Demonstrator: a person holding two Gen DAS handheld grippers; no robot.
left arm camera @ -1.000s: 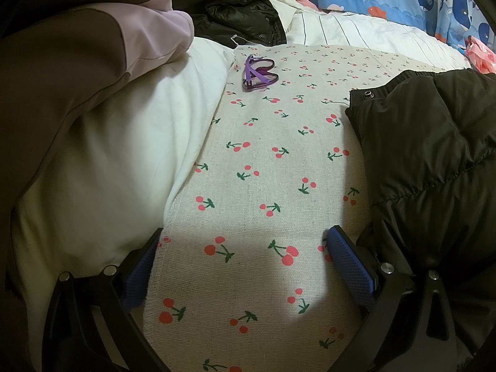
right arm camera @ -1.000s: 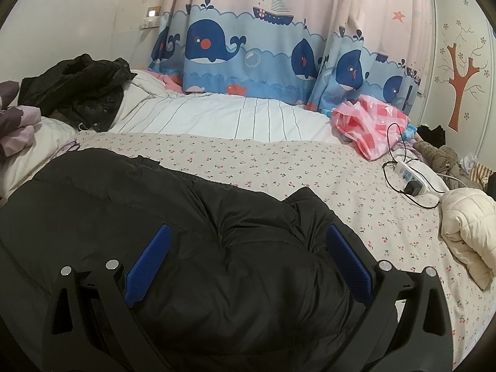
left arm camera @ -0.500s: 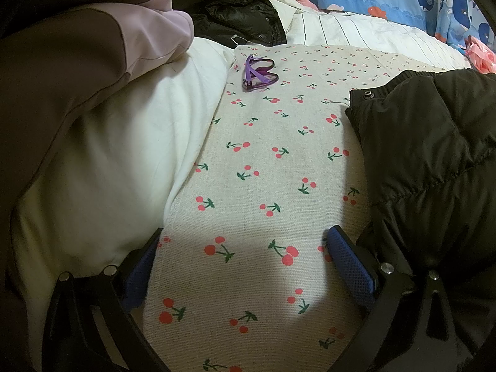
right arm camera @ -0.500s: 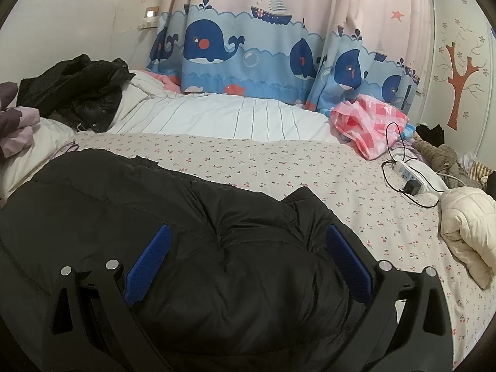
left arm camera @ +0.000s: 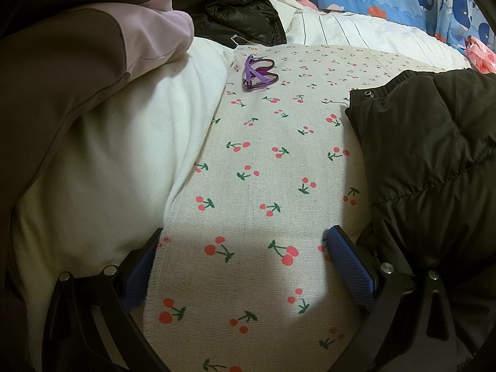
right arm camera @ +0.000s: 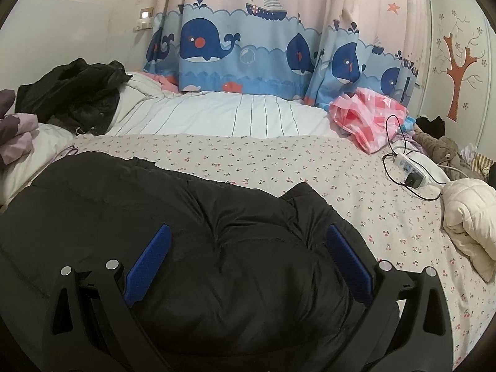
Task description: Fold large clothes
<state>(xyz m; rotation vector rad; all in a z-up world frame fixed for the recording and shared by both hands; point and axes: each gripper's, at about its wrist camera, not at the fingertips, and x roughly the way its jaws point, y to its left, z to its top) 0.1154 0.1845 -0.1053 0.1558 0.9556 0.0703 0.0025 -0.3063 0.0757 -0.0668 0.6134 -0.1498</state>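
Nothing has moved: both grippers stay wide apart and empty, the right gripper [right arm camera: 248, 260] over the puffy black jacket [right arm camera: 192, 223], nearer than the left gripper [left arm camera: 245, 260], whose fingers have it off to their right.

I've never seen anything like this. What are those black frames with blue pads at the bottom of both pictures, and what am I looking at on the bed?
They are two hand-held grippers, each carried by a person, each with a camera looking along its two fingers. The left gripper is open over the cherry-print sheet, between a white pillow and the black puffer jacket; purple glasses lie further up. The right gripper is open above the same jacket. Neither holds anything. Elsewhere on the bed: another dark jacket, a pink checked bag, a power strip and a cream jacket.
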